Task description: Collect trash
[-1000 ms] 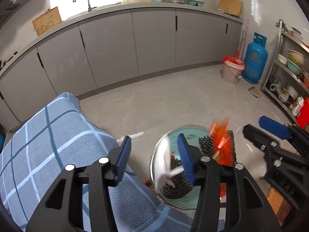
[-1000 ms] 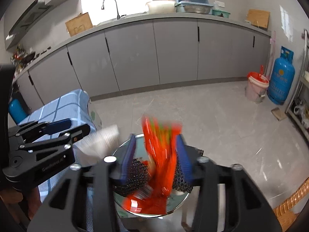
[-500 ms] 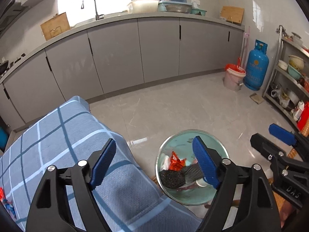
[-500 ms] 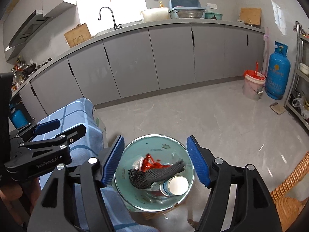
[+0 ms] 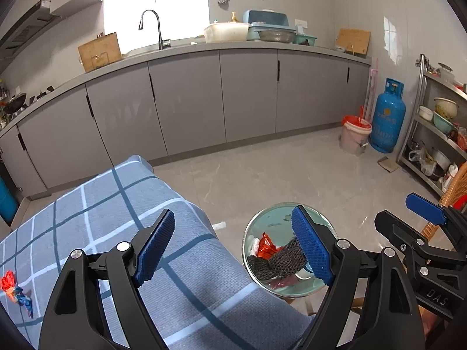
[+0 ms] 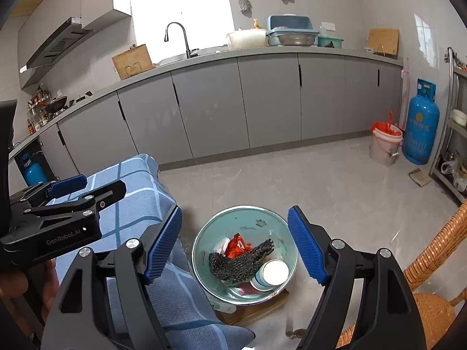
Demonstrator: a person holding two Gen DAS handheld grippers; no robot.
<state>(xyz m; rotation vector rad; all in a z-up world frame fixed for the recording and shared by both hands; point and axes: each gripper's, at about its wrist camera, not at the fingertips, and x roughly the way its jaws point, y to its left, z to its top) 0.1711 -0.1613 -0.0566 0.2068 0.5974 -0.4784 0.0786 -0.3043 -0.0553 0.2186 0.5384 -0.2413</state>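
A round metal bowl (image 6: 256,213) sits low beside the table and holds trash: a black mesh net (image 6: 240,261), a red wrapper (image 6: 238,245), a white cup (image 6: 274,271) and white scraps. It also shows in the left wrist view (image 5: 262,218). My right gripper (image 6: 235,246) is open and empty above the bowl. My left gripper (image 5: 233,246) is open and empty over the table's right edge. A small red and blue wrapper (image 5: 13,288) lies on the blue checked tablecloth (image 5: 116,204) at the far left.
Grey kitchen cabinets (image 6: 262,102) run along the back wall. A blue gas cylinder (image 6: 420,125) and a bucket with a red liner (image 6: 385,143) stand at the right. A wicker chair (image 6: 432,291) is near right. A metal shelf rack (image 5: 437,134) stands at the right.
Both grippers opened and dropped the white scrap and the red wrapper into the bowl, then drew up and back from it.
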